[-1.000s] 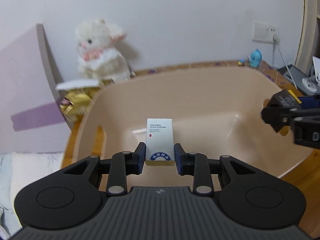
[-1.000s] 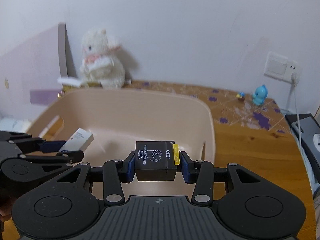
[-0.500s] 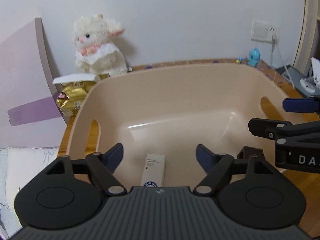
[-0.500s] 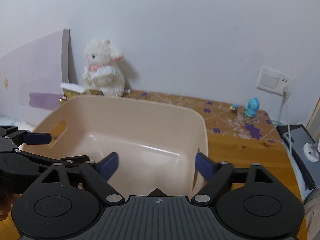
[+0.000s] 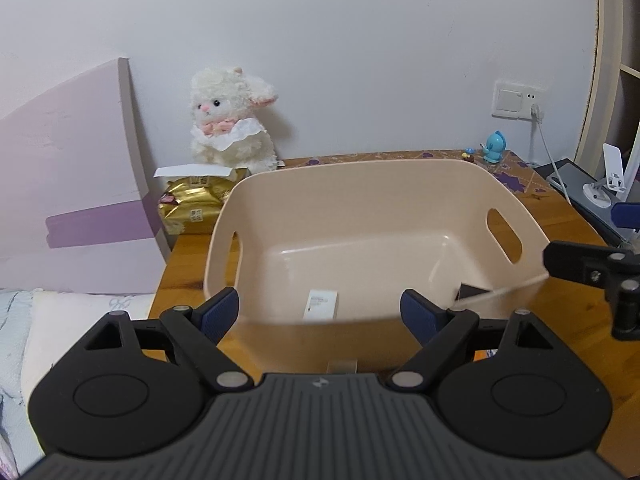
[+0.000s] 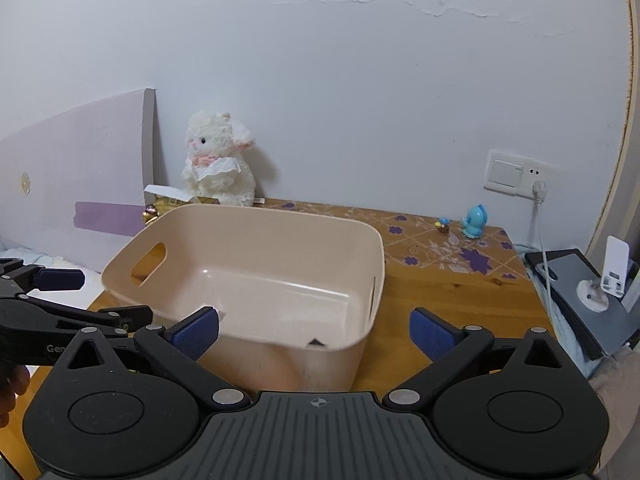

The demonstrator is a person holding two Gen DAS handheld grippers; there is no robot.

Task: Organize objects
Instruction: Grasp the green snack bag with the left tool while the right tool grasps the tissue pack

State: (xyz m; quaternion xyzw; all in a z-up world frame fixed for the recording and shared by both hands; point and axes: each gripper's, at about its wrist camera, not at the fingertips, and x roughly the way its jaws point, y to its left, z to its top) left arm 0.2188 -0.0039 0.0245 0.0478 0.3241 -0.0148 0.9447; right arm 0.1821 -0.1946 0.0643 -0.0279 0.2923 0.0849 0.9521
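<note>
A beige plastic basket (image 5: 360, 184) stands on the wooden table (image 5: 188, 256); it also shows in the right wrist view (image 6: 256, 224). A small white box (image 5: 320, 305) lies flat on its floor near the front wall. A black box (image 5: 469, 291) lies in the front right corner, mostly hidden; only a corner of it shows in the right wrist view (image 6: 316, 343). My left gripper (image 5: 320, 312) is open and empty, held above the basket's front rim. My right gripper (image 6: 314, 330) is open and empty, just in front of the basket.
A white plush lamb (image 5: 230, 132) sits against the wall behind a gold packet (image 5: 194, 200). A pink board (image 5: 68, 200) leans at the left. A blue toy figure (image 6: 476, 222) and a wall socket with cable (image 6: 516, 174) are at the right, near a grey tray with a white stand (image 6: 588, 292).
Both grippers let go of their boxes, which now lie in the basket. Both grippers opened wide and pulled back and up from the basket.
</note>
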